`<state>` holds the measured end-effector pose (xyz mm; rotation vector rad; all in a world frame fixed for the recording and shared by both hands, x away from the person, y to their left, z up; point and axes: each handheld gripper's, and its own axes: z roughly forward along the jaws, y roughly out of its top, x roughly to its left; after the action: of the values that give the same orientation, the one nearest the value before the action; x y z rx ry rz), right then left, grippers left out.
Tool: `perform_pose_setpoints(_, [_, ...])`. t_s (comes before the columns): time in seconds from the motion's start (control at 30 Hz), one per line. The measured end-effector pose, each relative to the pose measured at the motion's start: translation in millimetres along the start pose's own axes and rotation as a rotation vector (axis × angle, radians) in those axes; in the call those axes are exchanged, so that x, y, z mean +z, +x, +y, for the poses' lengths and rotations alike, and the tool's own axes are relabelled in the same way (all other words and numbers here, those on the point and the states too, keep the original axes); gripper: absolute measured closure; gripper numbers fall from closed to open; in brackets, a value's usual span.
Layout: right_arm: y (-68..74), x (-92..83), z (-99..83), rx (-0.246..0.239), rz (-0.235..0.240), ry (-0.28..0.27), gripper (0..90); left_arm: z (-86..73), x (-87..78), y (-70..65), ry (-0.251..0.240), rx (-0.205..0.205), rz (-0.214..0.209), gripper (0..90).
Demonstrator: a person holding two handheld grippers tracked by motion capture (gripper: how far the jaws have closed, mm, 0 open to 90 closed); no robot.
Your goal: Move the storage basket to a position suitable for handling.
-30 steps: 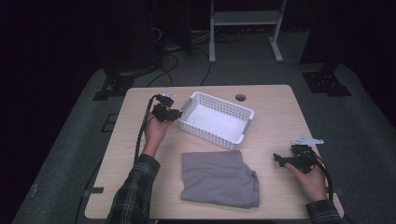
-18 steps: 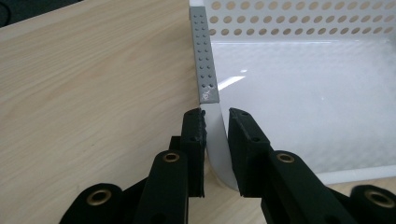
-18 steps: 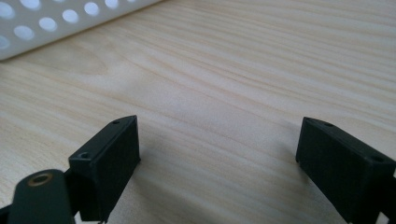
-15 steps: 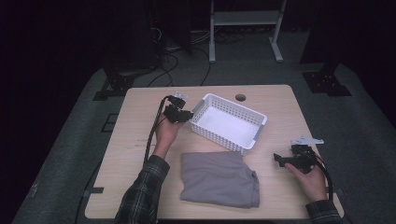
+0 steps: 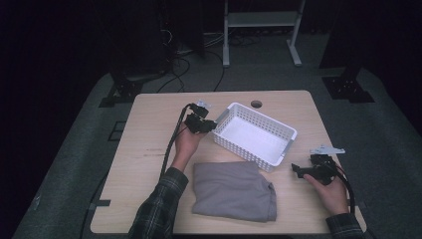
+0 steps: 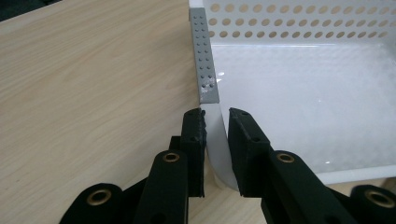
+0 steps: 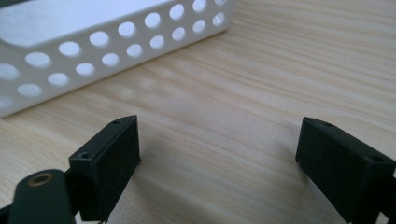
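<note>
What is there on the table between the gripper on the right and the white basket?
Nothing: in the right gripper view, only bare wood lies between the open right gripper and the white basket. The high view shows the same bare stretch of table.

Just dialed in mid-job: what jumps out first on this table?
The white perforated basket sits mid-table, angled, and the left gripper is clamped on the rim at its near-left corner. A folded grey cloth lies in front of it at the near edge. The right gripper rests open at the right.

Your left gripper (image 6: 215,122) is clamped on the basket (image 6: 299,93) wall at its corner. The basket sits on the table (image 6: 93,93).
</note>
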<state>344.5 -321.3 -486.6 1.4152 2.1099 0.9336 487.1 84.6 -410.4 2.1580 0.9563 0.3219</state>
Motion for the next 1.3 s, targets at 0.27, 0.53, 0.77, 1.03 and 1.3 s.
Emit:
perform_pose_setpoints(0.27, [-0.1, 0.1, 0.1, 0.000, 0.001, 0.000, 12.5, -6.5, -26.9, 7.8, -0.078, -0.014, -0.043, 52.2])
perform_pose_setpoints(0.53, [0.1, 0.2, 0.2, 0.001, -0.001, 0.001, 12.4, -23.5, -59.6, 11.6, -0.073, 0.001, -0.039, 42.4])
perform_pose_setpoints(0.77, [0.5, 0.7, 0.4, -0.004, 0.002, 0.003, 10.8, -52.8, -81.1, 11.6, -0.069, -0.008, -0.023, 35.3])
perform_pose_setpoints(1.03, [0.5, 0.6, 0.4, -0.005, 0.003, 0.004, 10.6, -93.5, -97.9, 8.0, -0.054, -0.013, 0.007, 33.6])
perform_pose_setpoints(1.3, [2.0, -0.4, 0.1, -0.011, 0.010, -0.005, 15.7, -134.0, -111.3, 0.5, -0.039, -0.016, 0.031, 30.9])
